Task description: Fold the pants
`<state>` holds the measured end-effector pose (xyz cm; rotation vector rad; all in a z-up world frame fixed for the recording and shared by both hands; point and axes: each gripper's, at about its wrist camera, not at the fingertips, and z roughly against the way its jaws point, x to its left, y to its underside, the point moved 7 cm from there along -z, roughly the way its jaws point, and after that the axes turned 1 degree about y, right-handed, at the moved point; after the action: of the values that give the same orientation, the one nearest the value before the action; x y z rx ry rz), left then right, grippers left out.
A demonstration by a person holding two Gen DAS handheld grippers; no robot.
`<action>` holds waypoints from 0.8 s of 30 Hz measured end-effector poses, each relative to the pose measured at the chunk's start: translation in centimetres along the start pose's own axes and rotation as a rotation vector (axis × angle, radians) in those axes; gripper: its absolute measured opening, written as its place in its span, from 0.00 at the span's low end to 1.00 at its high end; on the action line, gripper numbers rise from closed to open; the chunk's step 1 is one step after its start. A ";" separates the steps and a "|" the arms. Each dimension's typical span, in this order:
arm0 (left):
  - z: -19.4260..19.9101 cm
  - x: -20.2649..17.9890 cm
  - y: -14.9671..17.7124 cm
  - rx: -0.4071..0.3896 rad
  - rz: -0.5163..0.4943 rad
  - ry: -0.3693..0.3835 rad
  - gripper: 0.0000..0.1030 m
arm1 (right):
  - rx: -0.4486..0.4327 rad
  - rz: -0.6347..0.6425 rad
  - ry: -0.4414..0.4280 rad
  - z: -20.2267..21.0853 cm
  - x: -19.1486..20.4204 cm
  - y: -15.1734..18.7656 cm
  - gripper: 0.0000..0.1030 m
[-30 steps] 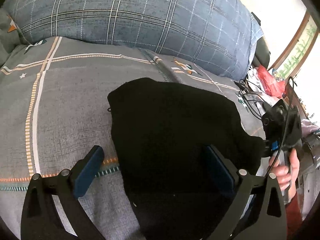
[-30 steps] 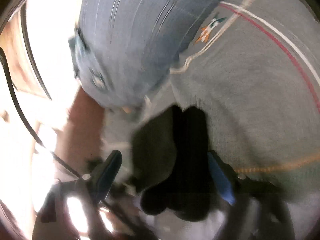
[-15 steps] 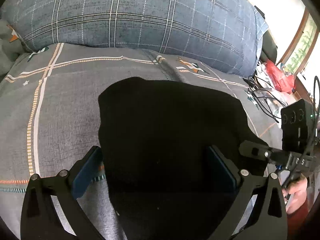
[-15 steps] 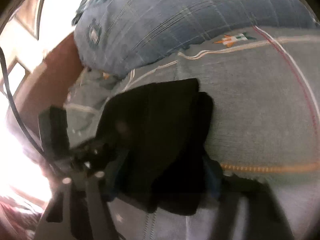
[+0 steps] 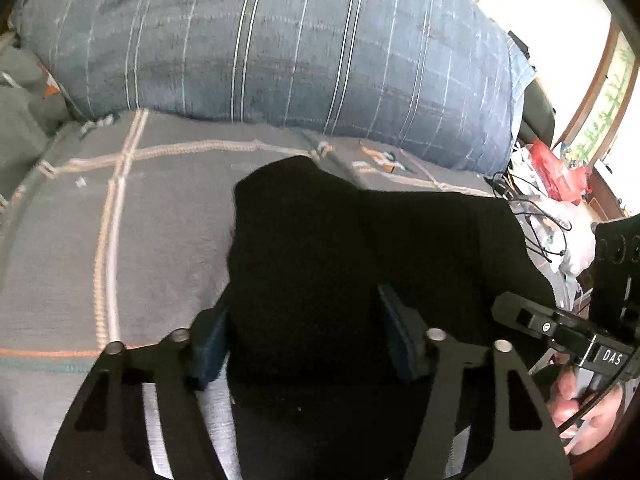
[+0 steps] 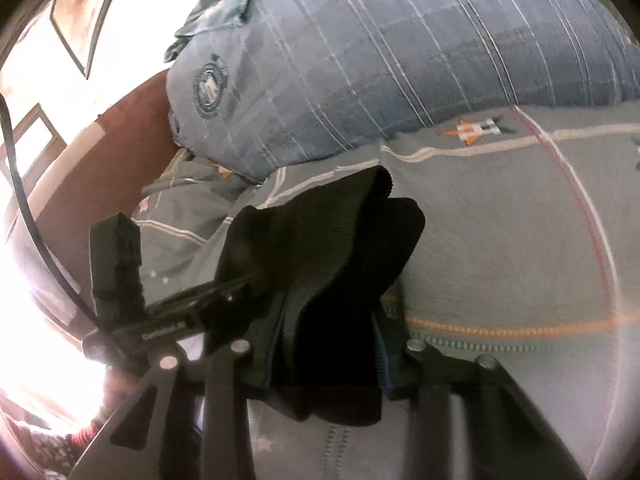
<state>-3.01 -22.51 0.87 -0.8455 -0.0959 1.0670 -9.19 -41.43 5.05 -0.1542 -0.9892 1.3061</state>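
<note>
— Between the blue pads of the left gripper (image 5: 304,336), what is sitting?
— A bunched fold of the black pants (image 5: 360,264). The fingers (image 5: 208,344) are closing on it, and the cloth is filling the whole gap, so both pads are already pressing into it.
— And the right gripper (image 6: 332,344)?
— Its fingers (image 6: 382,356) are also closing, squeezing a thick wad of the same pants (image 6: 320,256) from both sides; the cloth is bulging out ahead of them and hanging below them.
— Where are the pants lying?
— On the bed, partly lifted. They are resting on a grey bedspread (image 5: 120,248) with cream and orange lines, near a big blue checked pillow (image 5: 300,48) behind them.
— Anything farther out?
— At the right edge of the left view, a hand (image 5: 580,412) is gripping the right gripper's handle. Beyond the bed's edge, a red bag (image 5: 560,172) and tangled black cables (image 5: 532,216) are lying in a cluttered heap.
</note>
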 end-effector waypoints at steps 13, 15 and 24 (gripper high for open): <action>4.1 4.6 -5.4 -0.110 0.013 -0.096 0.62 | -0.052 0.076 -0.101 -2.2 6.0 -5.0 0.35; 3.8 5.5 -6.2 -0.112 0.017 -0.118 0.61 | -0.050 0.075 -0.113 -3.4 6.2 -5.8 0.35; -1.9 13.3 -5.9 -0.002 0.120 -0.250 0.62 | 0.072 0.074 -0.002 -13.4 3.7 -6.8 0.39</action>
<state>8.96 -14.13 -0.79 -0.7234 -0.2581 1.2832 4.64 -34.81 3.01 -0.1352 -0.9447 1.4081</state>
